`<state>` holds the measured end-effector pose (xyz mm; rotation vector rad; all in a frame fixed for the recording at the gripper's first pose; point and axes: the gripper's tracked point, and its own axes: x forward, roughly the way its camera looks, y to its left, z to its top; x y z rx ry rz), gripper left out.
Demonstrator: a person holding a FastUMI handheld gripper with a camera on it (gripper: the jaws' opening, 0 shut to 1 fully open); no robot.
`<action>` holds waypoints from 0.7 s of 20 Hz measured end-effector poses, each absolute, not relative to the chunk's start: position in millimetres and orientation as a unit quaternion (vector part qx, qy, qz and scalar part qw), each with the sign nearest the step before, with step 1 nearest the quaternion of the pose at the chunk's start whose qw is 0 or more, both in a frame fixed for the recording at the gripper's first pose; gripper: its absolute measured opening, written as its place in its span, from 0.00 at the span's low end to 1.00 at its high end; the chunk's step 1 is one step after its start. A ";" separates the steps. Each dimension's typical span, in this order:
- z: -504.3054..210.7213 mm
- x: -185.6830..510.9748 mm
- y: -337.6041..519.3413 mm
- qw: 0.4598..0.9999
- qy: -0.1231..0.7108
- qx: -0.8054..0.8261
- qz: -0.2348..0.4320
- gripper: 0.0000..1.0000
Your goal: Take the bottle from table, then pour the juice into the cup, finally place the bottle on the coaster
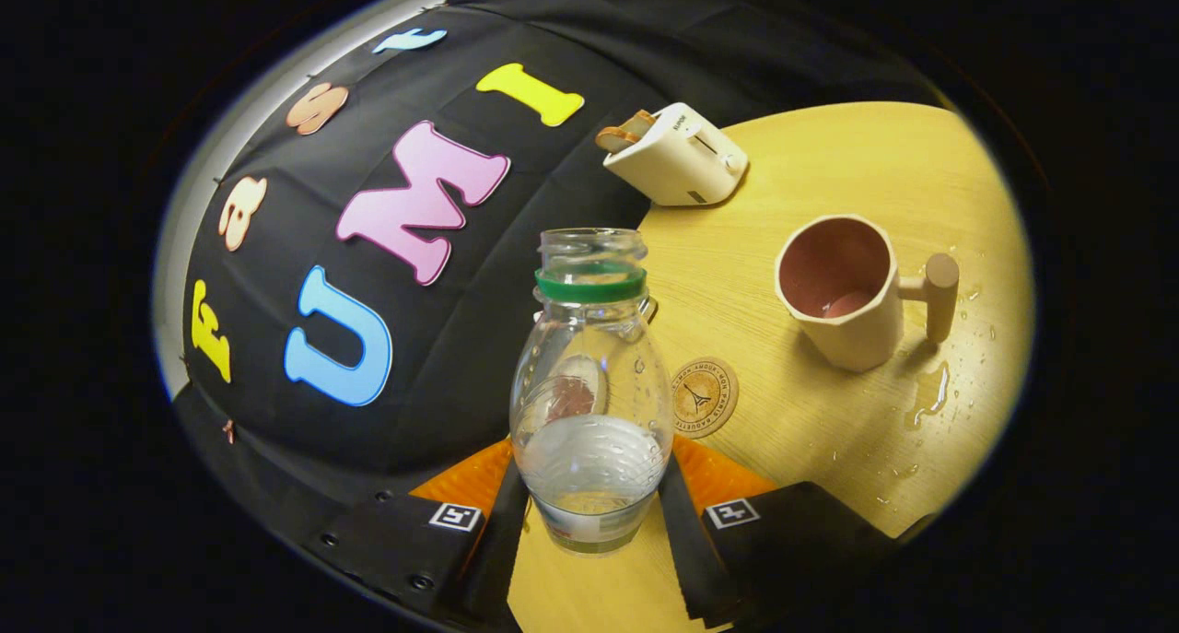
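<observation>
A clear plastic bottle (589,403) with a green neck ring and no cap stands between my two fingers, and my gripper (591,499) is shut on its lower body. Clear liquid fills only its bottom part. The whole view is rolled, so the wooden table (829,154) slopes. A round cork coaster (705,396) lies on the table just beyond the bottle, to its right. Further right stands a beige cup (843,292) with a pinkish inside and a wooden peg handle; a little liquid shows at its bottom.
A white toaster (677,152) with bread slices in it stands at the back of the table by the cloth wall. Spilled drops and a small puddle (930,393) wet the table near the cup's handle.
</observation>
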<state>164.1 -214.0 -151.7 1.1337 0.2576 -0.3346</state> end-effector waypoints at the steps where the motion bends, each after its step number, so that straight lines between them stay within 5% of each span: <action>1: -154.9 163.9 -218.4 0.815 0.122 0.543 -0.162 0.73; 14: -184.6 172.4 -260.0 0.723 0.130 0.643 -0.216 0.73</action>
